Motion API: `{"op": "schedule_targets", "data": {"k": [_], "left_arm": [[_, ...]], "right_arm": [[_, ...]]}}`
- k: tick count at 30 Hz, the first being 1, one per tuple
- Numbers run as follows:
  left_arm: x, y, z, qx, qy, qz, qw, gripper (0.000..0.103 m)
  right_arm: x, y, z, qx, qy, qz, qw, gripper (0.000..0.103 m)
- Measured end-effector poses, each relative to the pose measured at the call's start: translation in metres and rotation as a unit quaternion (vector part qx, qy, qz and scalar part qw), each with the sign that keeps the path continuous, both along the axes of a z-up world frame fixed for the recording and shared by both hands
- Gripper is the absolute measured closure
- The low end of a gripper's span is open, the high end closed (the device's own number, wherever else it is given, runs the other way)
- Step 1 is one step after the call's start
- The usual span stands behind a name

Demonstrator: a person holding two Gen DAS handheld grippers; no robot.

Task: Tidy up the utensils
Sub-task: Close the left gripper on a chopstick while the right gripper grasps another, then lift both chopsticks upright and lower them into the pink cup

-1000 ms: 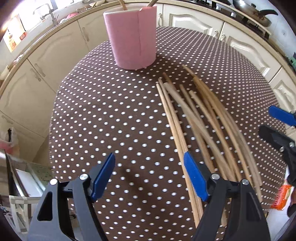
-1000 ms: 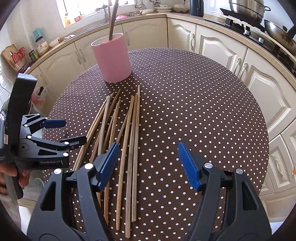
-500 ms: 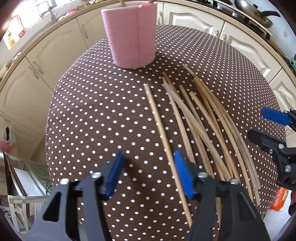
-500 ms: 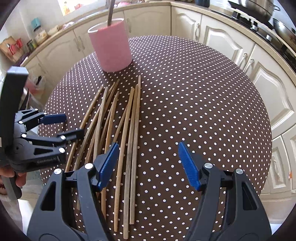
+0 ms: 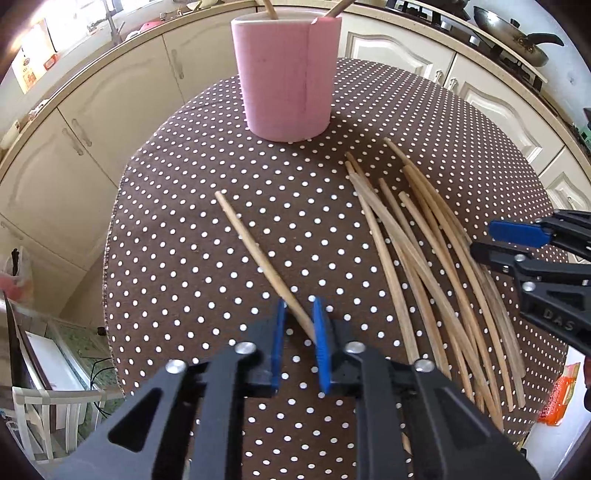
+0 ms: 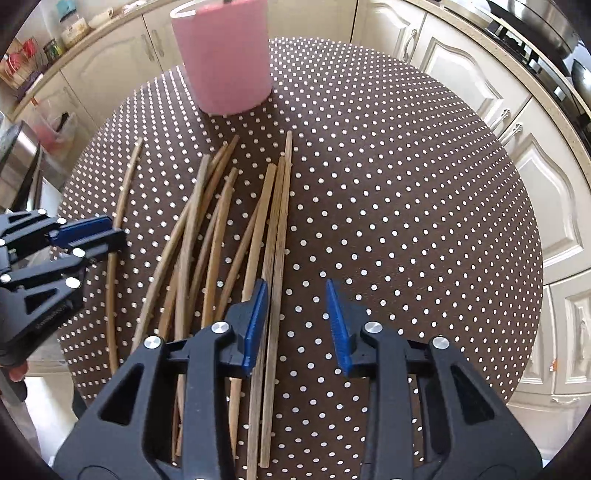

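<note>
Your left gripper (image 5: 298,334) is pinching one chopstick (image 5: 258,258) by its near end; light, stiff and slick, it may pivot. Your right gripper (image 6: 297,325) hangs half-open over the pile (image 6: 221,229).

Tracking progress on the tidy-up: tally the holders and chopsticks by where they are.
Pink holder: 1
Chopsticks standing in it: 2
Chopstick between left claw pads: 1
Piled chopsticks: at least 7, overlapping
Total: at least 11
</note>
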State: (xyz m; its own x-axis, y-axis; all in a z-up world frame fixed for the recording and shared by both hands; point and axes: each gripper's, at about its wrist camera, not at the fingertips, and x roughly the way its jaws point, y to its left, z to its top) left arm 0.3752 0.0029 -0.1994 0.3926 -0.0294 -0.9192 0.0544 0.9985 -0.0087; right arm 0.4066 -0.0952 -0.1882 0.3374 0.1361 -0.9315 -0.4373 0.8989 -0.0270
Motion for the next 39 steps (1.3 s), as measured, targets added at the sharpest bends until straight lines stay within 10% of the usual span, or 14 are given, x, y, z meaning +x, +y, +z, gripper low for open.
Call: {"op": "schedule_targets", "data": {"k": [23, 39], "left_arm": [[0.004, -0.010, 0.001, -0.020, 0.024, -0.024, 0.9992, 0.097], [-0.015, 0.005, 0.005, -0.071, -0.031, -0.014, 0.9969, 0.097]], "right_arm": [[0.029, 0.020, -0.001, -0.022, 0.068, 0.007, 0.997, 0.085], [0.001, -0.023, 0.020, 0.070, -0.002, -0.005, 0.998, 0.096]]}}
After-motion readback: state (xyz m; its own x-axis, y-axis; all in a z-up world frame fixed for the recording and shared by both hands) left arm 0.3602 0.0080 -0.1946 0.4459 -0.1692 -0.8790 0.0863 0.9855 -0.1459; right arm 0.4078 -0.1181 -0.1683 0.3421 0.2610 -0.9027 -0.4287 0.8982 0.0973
